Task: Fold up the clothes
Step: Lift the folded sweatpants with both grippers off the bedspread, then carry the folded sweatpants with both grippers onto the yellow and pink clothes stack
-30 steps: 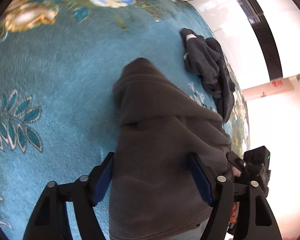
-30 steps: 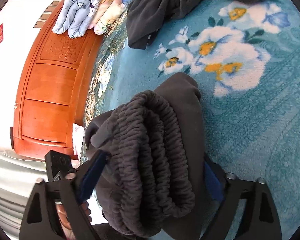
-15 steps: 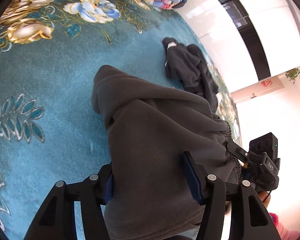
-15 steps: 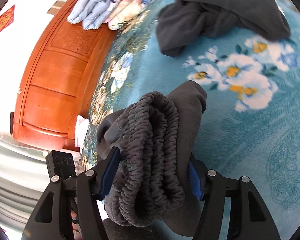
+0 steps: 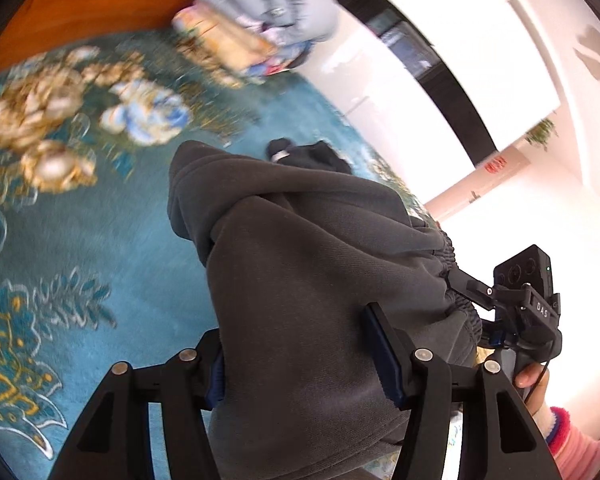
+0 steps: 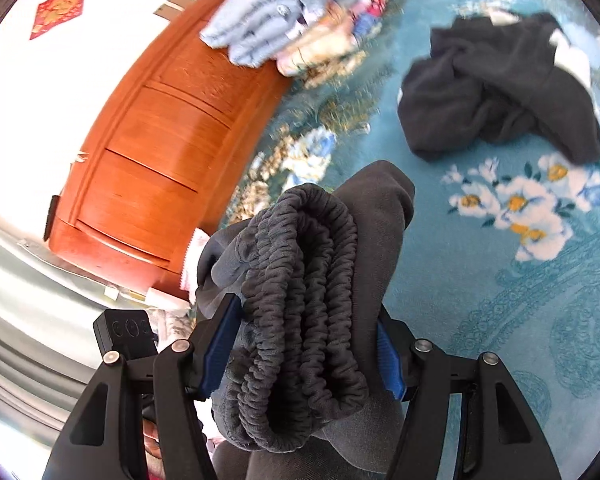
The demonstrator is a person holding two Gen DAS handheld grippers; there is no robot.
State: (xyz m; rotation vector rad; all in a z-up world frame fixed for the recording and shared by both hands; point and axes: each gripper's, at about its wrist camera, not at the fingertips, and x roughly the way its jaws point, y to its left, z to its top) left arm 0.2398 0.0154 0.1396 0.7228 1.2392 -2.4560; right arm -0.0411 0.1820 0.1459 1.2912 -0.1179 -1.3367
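A folded dark grey garment (image 5: 312,280) hangs between both grippers above the teal flowered blanket (image 5: 100,216). My left gripper (image 5: 300,364) is shut on its smooth folded side. Its bunched elastic waistband (image 6: 300,312) shows in the right wrist view, where my right gripper (image 6: 304,344) is shut on it, blue pads pressing both sides. The right gripper's body (image 5: 528,308) and a hand in a pink sleeve (image 5: 556,432) appear at the lower right of the left wrist view. A second dark garment (image 6: 496,88) lies crumpled on the blanket further off.
Folded light blue and patterned bedding (image 6: 284,20) is stacked against an orange wooden headboard (image 6: 172,140). White walls and a dark door frame (image 5: 440,80) lie beyond the bed. Open blanket with white flowers (image 6: 520,208) stretches to the right of the held garment.
Both grippers have closed on the folded grey garment and lifted it off the blanket. The views have tilted up, so the headboard and stacked bedding now show.
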